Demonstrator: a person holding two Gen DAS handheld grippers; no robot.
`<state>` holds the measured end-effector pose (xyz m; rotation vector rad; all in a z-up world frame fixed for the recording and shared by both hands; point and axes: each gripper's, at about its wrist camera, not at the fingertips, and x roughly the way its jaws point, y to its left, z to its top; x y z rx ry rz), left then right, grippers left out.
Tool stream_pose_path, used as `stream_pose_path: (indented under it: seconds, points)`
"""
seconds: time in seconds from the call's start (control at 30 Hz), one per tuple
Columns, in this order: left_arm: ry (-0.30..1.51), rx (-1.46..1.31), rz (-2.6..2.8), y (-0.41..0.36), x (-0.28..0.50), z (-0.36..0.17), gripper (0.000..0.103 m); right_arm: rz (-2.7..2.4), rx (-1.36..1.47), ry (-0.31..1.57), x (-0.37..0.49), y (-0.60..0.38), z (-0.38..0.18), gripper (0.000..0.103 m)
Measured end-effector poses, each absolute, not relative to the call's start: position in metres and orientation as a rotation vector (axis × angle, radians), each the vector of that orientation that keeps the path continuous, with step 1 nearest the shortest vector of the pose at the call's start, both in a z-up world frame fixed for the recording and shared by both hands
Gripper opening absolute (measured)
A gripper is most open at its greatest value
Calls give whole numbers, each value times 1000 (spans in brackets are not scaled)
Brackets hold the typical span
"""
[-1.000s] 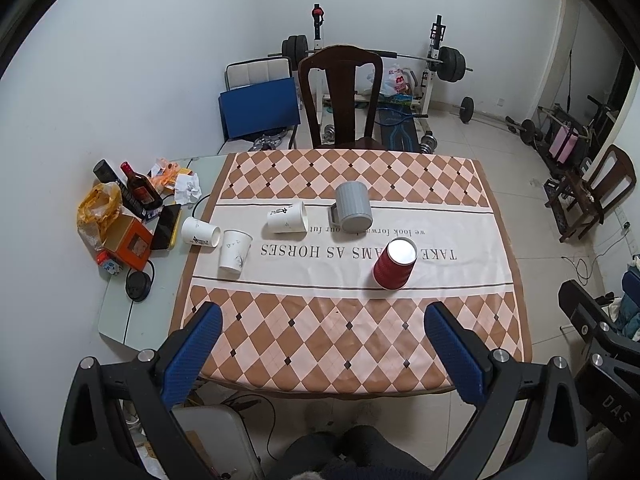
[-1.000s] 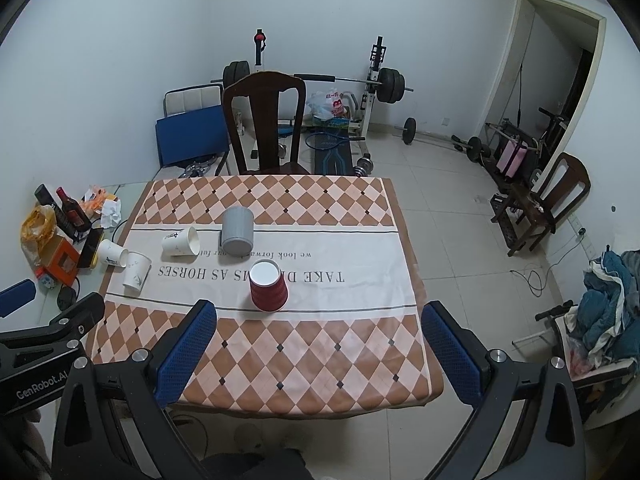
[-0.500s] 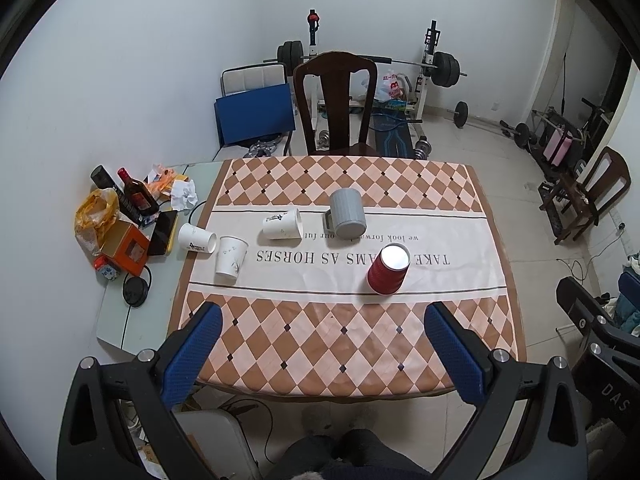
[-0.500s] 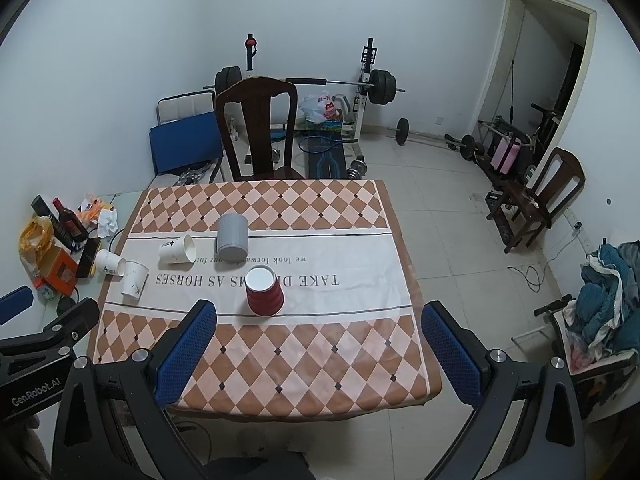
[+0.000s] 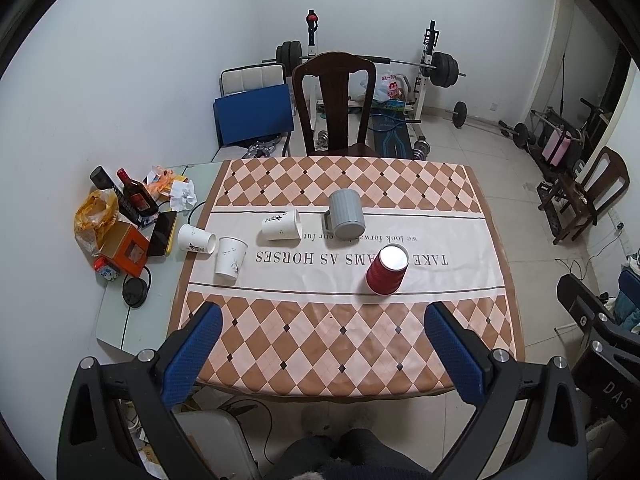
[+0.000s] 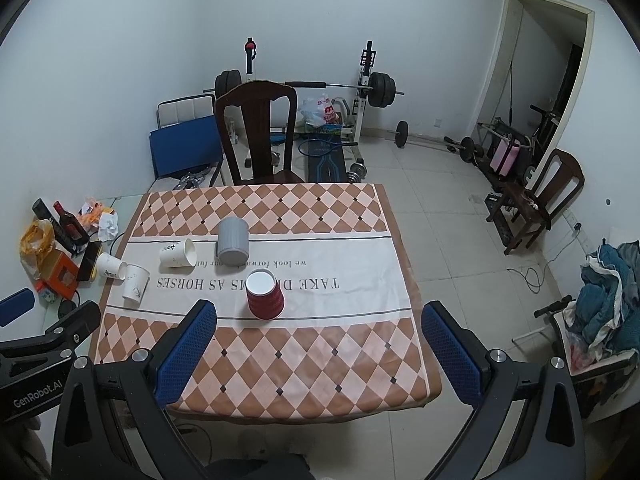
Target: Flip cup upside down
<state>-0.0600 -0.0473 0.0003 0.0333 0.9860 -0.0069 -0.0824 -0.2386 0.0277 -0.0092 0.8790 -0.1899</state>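
Both claws, left [image 5: 320, 344] and right [image 6: 318, 340], hang spread wide and empty, high above the table [image 5: 344, 344]. The red cup [image 5: 387, 269], ahead, already stands inverted; grip any next cup mid-wall.

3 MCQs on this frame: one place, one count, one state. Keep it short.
1. Where does the red cup stand?
A. on the cloth's white lettered band, nearer the grippers than the grey mug
B. on the chair seat
C. on the floor

2. How many white paper cups are there?
A. one
B. three
C. five

3. What state are the grippers in?
A. both shut on cups
B. left shut, right open
C. both open, empty

Key:
1 A: the red cup stands on the cloth below the grey mug in the left wrist view.
2 B: three white paper cups sit at the table's left.
3 C: the left gripper and right gripper show wide gaps with nothing between the fingers.
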Motion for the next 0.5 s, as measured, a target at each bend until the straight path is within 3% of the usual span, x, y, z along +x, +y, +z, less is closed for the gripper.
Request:
stream_pose_path:
  seconds: [0.5]
  points:
    - [985,33,-7,-47,-60,0,103,-190,-6,876,-83,-238,28,103]
